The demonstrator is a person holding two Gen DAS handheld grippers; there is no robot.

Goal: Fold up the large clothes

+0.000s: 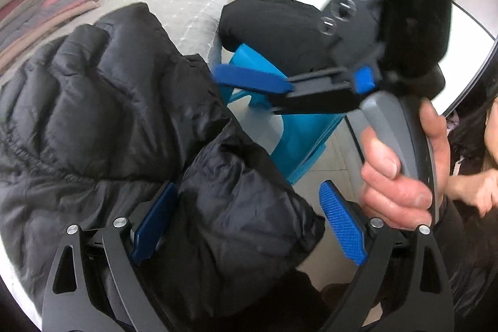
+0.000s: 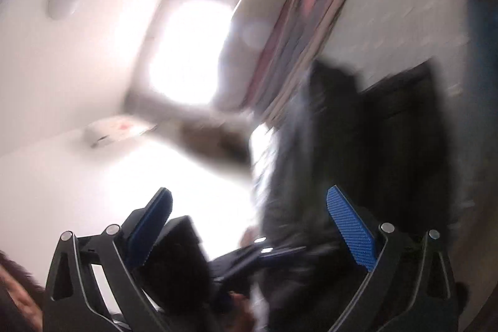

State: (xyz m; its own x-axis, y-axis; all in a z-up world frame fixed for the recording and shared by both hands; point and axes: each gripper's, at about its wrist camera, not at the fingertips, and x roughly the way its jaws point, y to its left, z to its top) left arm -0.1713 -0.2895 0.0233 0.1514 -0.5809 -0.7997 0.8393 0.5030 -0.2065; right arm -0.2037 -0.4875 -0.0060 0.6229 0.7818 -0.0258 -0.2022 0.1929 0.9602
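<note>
Left gripper (image 1: 249, 220) hangs over the black puffer jacket (image 1: 124, 114) with its jaws spread wide. A fold of the jacket bulges up between the two blue pads, yet neither pad presses it: the left pad (image 1: 154, 223) lies against the fabric's edge and the right pad (image 1: 342, 223) stands clear over the floor. The jacket is released, spread across the pale quilted bed (image 1: 186, 2) and spilling over its near edge towards the camera.

Right gripper (image 1: 252, 80), seen from the left wrist view, is held up level above the jacket in a hand (image 1: 398, 176) wrapped round its grey handle; its blue fingers look apart with nothing between them. Its own view is badly blurred, but the pads (image 2: 351, 232) stand wide there too, gripping nothing.

Behind the right gripper sits a blue plastic stool (image 1: 298, 133) beside the bed. A stack of folded clothes (image 1: 46, 8) in pinks and greys rests at the bed's far left, well apart from the jacket.
</note>
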